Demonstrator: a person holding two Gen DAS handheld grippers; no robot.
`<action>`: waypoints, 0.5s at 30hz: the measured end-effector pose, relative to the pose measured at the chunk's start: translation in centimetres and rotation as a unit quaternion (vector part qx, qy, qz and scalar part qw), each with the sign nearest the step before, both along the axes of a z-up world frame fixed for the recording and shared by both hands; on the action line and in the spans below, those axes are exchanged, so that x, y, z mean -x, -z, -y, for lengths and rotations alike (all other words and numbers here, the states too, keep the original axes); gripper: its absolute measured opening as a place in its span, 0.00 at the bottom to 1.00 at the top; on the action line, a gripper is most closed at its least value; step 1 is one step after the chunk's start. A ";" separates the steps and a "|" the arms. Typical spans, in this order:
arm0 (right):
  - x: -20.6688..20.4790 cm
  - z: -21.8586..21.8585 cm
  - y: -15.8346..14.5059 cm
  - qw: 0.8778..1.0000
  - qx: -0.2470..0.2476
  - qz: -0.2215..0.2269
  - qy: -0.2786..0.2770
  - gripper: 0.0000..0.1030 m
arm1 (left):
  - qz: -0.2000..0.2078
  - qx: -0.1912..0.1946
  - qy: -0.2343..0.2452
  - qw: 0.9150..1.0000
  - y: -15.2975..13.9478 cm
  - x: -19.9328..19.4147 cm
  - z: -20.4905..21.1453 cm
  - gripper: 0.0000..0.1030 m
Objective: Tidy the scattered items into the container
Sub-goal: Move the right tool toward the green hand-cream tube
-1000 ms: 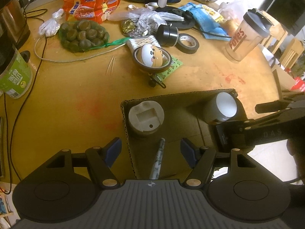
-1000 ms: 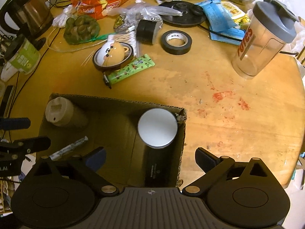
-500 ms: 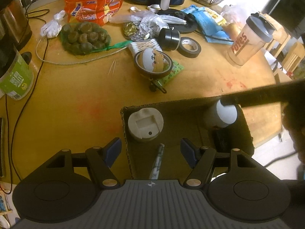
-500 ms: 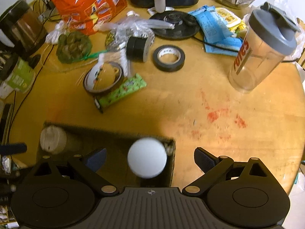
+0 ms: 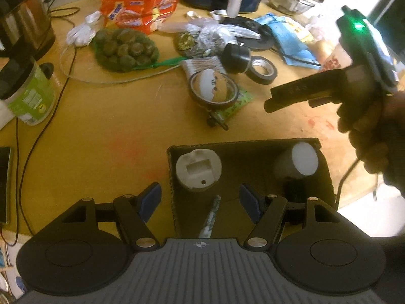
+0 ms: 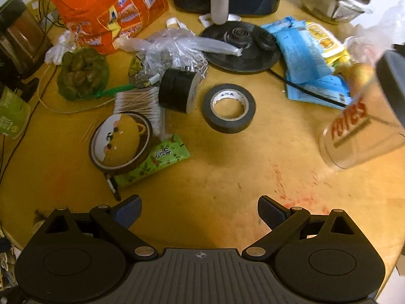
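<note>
A cardboard box (image 5: pixel 326 177) sits near the table's front edge and holds a beige lidded cup (image 5: pixel 198 169), a white-capped bottle (image 5: pixel 302 160) and a thin wrapped stick (image 5: pixel 210 221). My left gripper (image 5: pixel 200 200) is open and empty, straddling the box's left wall. My right gripper (image 6: pixel 198 210) is open and empty above bare table, and shows from the side in the left wrist view (image 5: pixel 270 103). Ahead of it lie a black tape roll (image 6: pixel 229 109), a clear tape ring with a cartoon toy (image 6: pixel 121 140), a green wrapper (image 6: pixel 154 163) and a black cylinder (image 6: pixel 178 91).
A clear shaker bottle (image 6: pixel 359 131) stands at the right. Blue packets (image 6: pixel 303 58), a black round base (image 6: pixel 240 48), an orange snack bag (image 6: pixel 106 7), a green net of nuts (image 6: pixel 81 73), cotton swabs (image 6: pixel 139 103) and a kettle (image 6: pixel 17 38) crowd the back. Cables run along the left.
My right gripper has lifted away from the box and moved forward over the table toward the tape items, leaving the white-capped bottle in the box. My left gripper has hardly moved.
</note>
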State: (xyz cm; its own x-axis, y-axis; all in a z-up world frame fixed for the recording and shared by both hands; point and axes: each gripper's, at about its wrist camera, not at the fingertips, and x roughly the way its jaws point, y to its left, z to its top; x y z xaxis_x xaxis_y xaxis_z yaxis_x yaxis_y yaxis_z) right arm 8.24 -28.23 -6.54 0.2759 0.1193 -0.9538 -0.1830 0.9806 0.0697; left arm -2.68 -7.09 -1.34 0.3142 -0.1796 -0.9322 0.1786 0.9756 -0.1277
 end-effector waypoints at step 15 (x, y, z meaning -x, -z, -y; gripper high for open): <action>-3.6 -2.8 3.7 0.999 0.016 -0.025 -0.038 0.95 | -0.010 0.004 -0.071 0.997 0.3 1.4 -2.0 0.66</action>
